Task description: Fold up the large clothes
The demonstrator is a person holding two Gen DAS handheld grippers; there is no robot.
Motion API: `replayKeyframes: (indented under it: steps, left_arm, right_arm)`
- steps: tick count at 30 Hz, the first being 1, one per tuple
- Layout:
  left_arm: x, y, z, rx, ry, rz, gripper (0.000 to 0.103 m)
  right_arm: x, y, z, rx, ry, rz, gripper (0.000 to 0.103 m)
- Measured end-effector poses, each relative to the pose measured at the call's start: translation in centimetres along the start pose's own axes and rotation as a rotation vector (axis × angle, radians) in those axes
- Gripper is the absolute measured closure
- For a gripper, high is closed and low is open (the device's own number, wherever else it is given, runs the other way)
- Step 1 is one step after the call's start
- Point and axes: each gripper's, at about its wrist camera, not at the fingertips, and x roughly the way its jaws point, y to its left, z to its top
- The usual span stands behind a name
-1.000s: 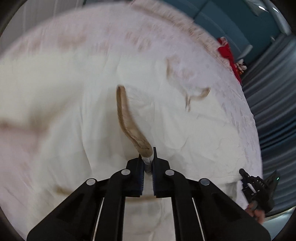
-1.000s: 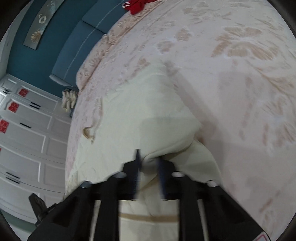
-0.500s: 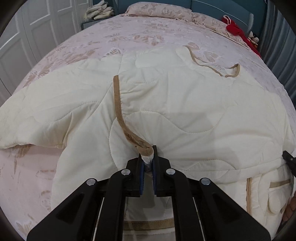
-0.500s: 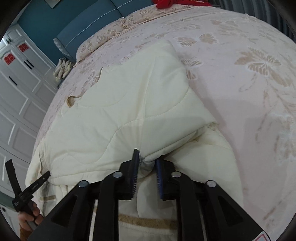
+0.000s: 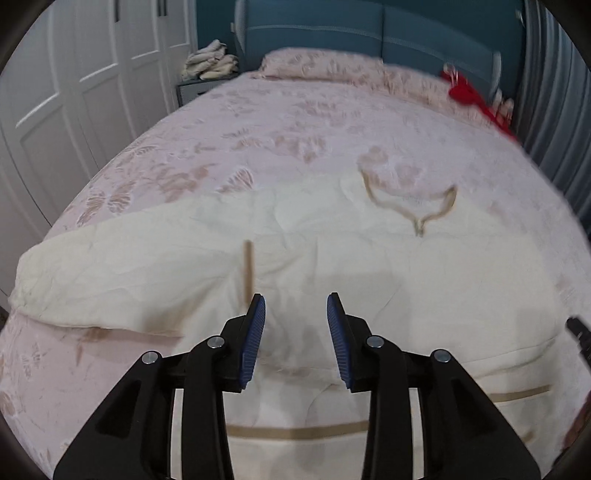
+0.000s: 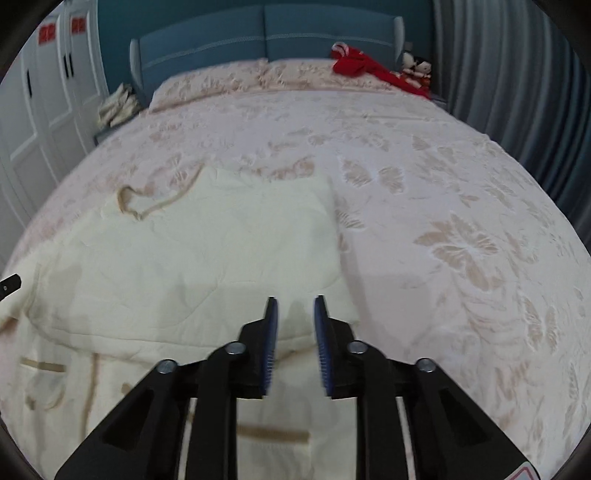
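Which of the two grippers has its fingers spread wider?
The left gripper: the gap between its blue fingers is clearly wider than on the right gripper. Neither holds the cream garment.

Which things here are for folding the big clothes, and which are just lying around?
For the job:
- cream quilted robe with tan trim, spread on the bed
- left hand-held gripper, open
- right hand-held gripper, open

Just lying about:
- red cloth by the blue headboard
- pink floral pillow
- pile of pale cloth on the bedside stand
- small stuffed toy

No readable text, red squares on wardrobe doors [image 6: 55, 31] too blurred
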Motion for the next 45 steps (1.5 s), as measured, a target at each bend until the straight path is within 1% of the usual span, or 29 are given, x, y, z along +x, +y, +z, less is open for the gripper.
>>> replayKeyframes:
  steps: [1,3,6,12,19,22,28,31,33,34,35,36,37,38,40,41,42,43,44,45]
  left_arm:
    - [1.4,-0.7,-0.5,0.016,0.026,0.013,0.07]
    - [3.4,-1.4,-1.4,0.017,0.068,0.024,0.07]
    - [5.0,-1.6,-2.7,0.012,0.087,0.039,0.069]
    - [5.7,-2.1,-4.0,0.047,0.048,0.064,0.069]
    - [5.9,-2.6,-4.7,0.061,0.006,0.085,0.069]
    - [6.0,-2.7,-4.8,0.063,-0.005,0.091,0.069]
    - [6.1,-3.3,-5.2,0.088,-0.029,0.125,0.069]
    - [5.8,-2.8,-5.1,0.065,-0.039,0.105,0.068]
    - [4.9,-1.4,-4.8,0.007,-0.036,0.021,0.063]
    - [4.1,-0.3,-4.7,-0.028,-0.032,-0.023,0.055]
    - [2.7,1.3,-4.6,-0.077,-0.034,-0.057,0.054]
    - [1.5,2.6,-4.7,-0.111,-0.045,-0.069,0.05]
    - [-0.2,4.7,-5.0,-0.151,-0.064,-0.061,0.03]
    - [-1.3,6.3,-5.3,-0.174,-0.078,-0.046,0.016]
    - [-3.8,11.5,-6.5,-0.245,-0.111,-0.021,0.013]
    - [-4.1,13.4,-6.8,-0.267,-0.103,-0.006,0.013]
    - [-4.2,17.0,-7.4,-0.317,-0.072,0.024,0.013]
    - [-4.0,19.9,-7.9,-0.366,-0.05,0.038,0.013]
    - [-3.8,22.7,-8.3,-0.422,-0.036,0.049,0.013]
    - [-3.7,25.0,-8.6,-0.468,-0.028,0.065,0.013]
  right_arm:
    - [0.9,0.4,-0.2,-0.003,0.015,-0.008,0.091]
    - [2.9,0.3,-0.7,0.0,0.046,-0.028,0.092]
    - [4.4,0.0,-1.9,0.01,0.069,-0.028,0.095]
    - [5.8,0.0,-3.0,0.02,0.058,-0.024,0.095]
    - [5.9,0.5,-3.7,0.013,0.029,-0.041,0.095]
    - [6.0,0.4,-3.8,0.022,0.022,-0.031,0.095]
    - [5.9,0.1,-4.0,0.043,0.001,-0.012,0.096]
    - [5.8,-0.2,-3.9,0.057,0.003,0.005,0.095]
    - [5.6,-0.1,-3.5,0.055,0.027,0.002,0.095]
    - [5.3,0.0,-3.2,0.05,0.039,-0.012,0.095]
    - [3.9,0.4,-2.8,0.049,0.047,-0.052,0.095]
    - [2.9,0.7,-2.6,0.051,0.04,-0.065,0.086]
    - [0.8,1.4,-2.8,0.051,0.014,-0.06,0.081]
    - [-0.8,2.0,-3.1,0.047,0.0,-0.044,0.079]
    - [-3.9,3.9,-4.6,0.04,-0.002,0.001,0.07]
    - [-4.7,4.6,-5.3,0.038,0.006,0.02,0.068]
    - [-5.8,6.1,-6.4,0.029,0.025,0.062,0.067]
    - [-6.5,7.0,-7.2,0.024,0.034,0.085,0.066]
    - [-7.4,8.5,-8.4,0.012,0.044,0.119,0.065]
    - [-7.8,9.4,-9.1,0.0,0.052,0.135,0.063]
